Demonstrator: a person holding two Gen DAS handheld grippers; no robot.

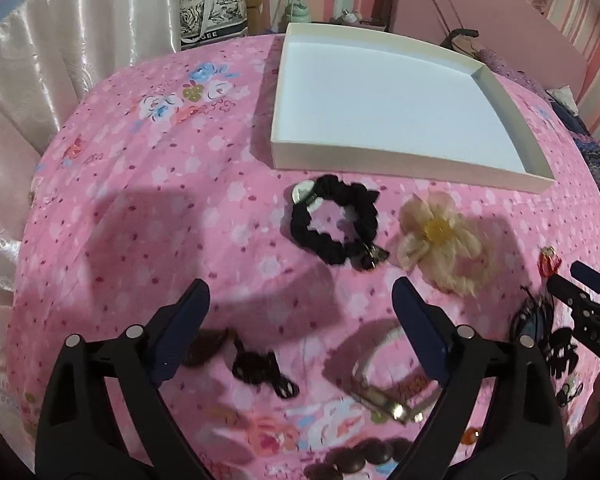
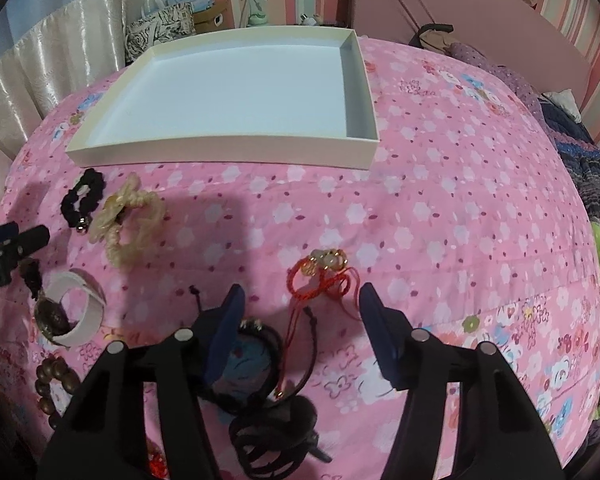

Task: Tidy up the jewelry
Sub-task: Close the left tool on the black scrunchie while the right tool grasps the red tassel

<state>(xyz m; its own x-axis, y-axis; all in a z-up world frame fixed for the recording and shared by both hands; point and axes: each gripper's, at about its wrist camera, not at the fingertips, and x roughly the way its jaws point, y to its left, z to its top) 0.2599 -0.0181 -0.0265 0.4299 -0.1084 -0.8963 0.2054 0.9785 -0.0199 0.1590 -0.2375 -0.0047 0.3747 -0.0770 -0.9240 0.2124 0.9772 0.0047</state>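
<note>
Glossy brown beads [image 1: 356, 458] lie on floral cotton bedspread [image 1: 140, 208].

Domestic bedroom: a pink floral cotton bedsheet [image 2: 440, 200] is covering a bed, pink padded headboard [image 2: 480, 12] is standing behind, cream satin curtain [image 1: 80, 48] is hanging alongside pink-striped wallpaper [image 2: 580, 20].

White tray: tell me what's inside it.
Nothing shows inside the white tray; its pale floor is bare in both views. The black scrunchie and cream flower lie outside on the pink bedspread. The near wall hides a thin strip.
</note>
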